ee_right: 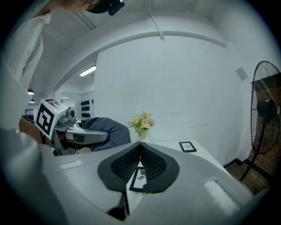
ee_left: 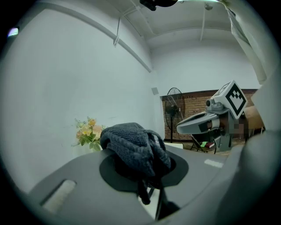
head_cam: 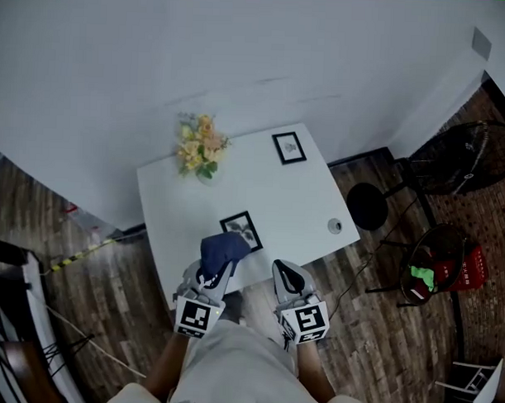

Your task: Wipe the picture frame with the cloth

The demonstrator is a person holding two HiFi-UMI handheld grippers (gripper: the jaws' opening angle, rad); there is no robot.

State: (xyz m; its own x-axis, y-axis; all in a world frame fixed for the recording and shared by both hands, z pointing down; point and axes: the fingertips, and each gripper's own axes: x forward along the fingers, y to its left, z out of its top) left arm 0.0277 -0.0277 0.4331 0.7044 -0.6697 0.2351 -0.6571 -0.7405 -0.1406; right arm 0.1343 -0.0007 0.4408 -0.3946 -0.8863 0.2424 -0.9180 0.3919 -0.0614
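While the left gripper (ee_left: 142, 173) has its jaws clamped on the cloth (ee_left: 134, 147), the right gripper (ee_right: 140, 151) has its jaws pressed together at the tips, with nothing between them. The cloth is dark blue and knitted. It is bunched into a thick wad that bulges above the left jaws, and a loose loop hangs down between the pads.

The frame (head_cam: 242, 229) lies flat on the white table (head_cam: 294, 198), near the front edge and just ahead of both grippers. It has a thin black border and a wide white mount, with a small grey picture in the middle. It sits slightly askew to the table's edges. From the head view the cloth overlaps the frame's near left part, though I cannot tell if the two touch. In the right gripper view a strip of the frame shows below the closed jaws.

A second frame (head_cam: 289, 147) of the same look lies well apart, near the table's far edge. A bunch of yellow and peach flowers (head_cam: 200, 149) stands at the far left corner against the white wall (head_cam: 241, 47). A small round object (head_cam: 335, 226) sits near the right edge; what it is cannot be made out.

Both grippers hover side by side over the table's front edge. Each carries its marker cube toward the person, who wears a white top. A black fan (head_cam: 469, 159) stands on the wooden floor (head_cam: 109, 291) to the right.
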